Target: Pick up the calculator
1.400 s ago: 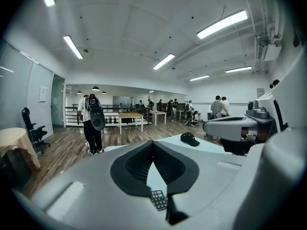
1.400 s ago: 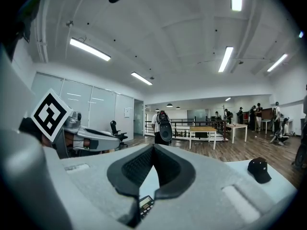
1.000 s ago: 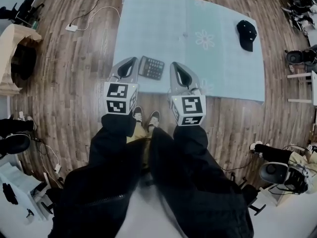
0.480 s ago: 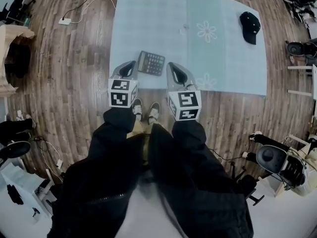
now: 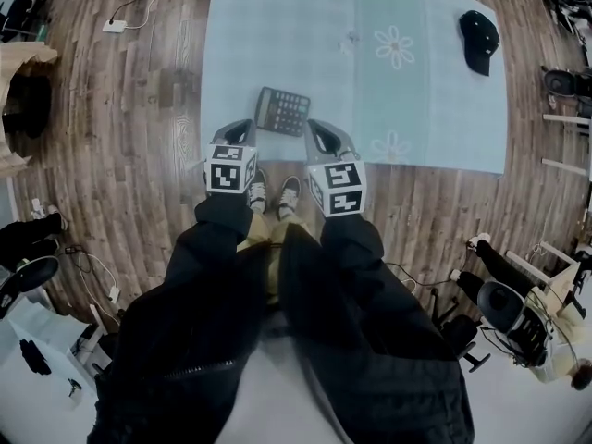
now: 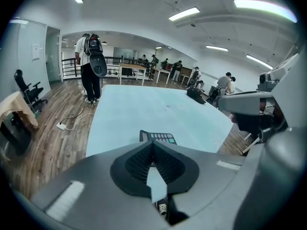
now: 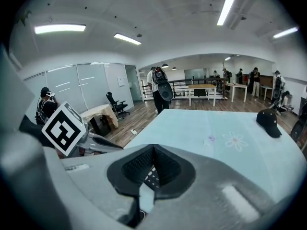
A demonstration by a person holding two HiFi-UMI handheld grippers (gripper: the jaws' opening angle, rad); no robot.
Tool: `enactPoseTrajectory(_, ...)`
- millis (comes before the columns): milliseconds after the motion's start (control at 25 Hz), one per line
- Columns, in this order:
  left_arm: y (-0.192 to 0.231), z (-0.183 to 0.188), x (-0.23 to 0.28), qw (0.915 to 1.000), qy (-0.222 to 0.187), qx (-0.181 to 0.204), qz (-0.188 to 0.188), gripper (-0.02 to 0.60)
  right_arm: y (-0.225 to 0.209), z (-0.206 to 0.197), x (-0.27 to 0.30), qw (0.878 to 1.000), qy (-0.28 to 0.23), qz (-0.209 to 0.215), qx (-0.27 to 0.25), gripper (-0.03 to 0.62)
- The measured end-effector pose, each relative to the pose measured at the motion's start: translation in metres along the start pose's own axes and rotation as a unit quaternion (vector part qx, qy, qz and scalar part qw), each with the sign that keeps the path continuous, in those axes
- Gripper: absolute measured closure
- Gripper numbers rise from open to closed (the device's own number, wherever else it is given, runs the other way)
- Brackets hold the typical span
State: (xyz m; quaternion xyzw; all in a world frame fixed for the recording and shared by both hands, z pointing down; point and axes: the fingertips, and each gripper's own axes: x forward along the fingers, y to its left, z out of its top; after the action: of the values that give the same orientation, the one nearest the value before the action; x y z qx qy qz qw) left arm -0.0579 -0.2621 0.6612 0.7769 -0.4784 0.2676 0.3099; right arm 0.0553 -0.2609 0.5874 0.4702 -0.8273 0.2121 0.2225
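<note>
calculator (image 5: 282,111) sits by the desk (image 5: 416,81) front edge, just ahead of & between both grippers, long axis roughly l-r. left gripper (image 5: 239,129) & right gripper (image 5: 320,135) both clenched, empty. abt equally near imo.

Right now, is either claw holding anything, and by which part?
Nothing is held. The left claw and right claw are both shut and empty; the calculator lies on the mat, apart from both.

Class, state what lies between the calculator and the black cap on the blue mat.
Nothing stands between the calculator and cap: only bare mat with a printed flower, shown in the head view.
</note>
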Motion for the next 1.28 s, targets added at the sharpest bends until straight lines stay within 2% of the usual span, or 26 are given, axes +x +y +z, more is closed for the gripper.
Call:
enactPoseTrajectory(280, 0.013, -0.023, 0.027, 0.9990, 0.041, -0.017, -0.002, 0.588, -0.005, -0.009, 0.018, 1.000, 0.018, 0.011, 0.009, 0.592)
enactPoseTrajectory(520, 0.017, -0.035, 0.047, 0.9976, 0.064, -0.025, -0.005, 0.549, -0.007, -0.017, 0.029, 0.999, 0.032, 0.022, 0.016, 0.592)
enactPoseTrajectory(800, 0.023, -0.049, 0.067, 0.9945, 0.087, -0.057, -0.010, 0.512, -0.019, -0.022, 0.033, 0.998, 0.041, 0.021, 0.032, 0.592)
enactPoseTrajectory(1280, 0.024, -0.060, 0.081, 0.9872, 0.085, -0.130, -0.039, 0.502, -0.029, -0.028, 0.029, 0.997, 0.045, 0.021, 0.055, 0.592)
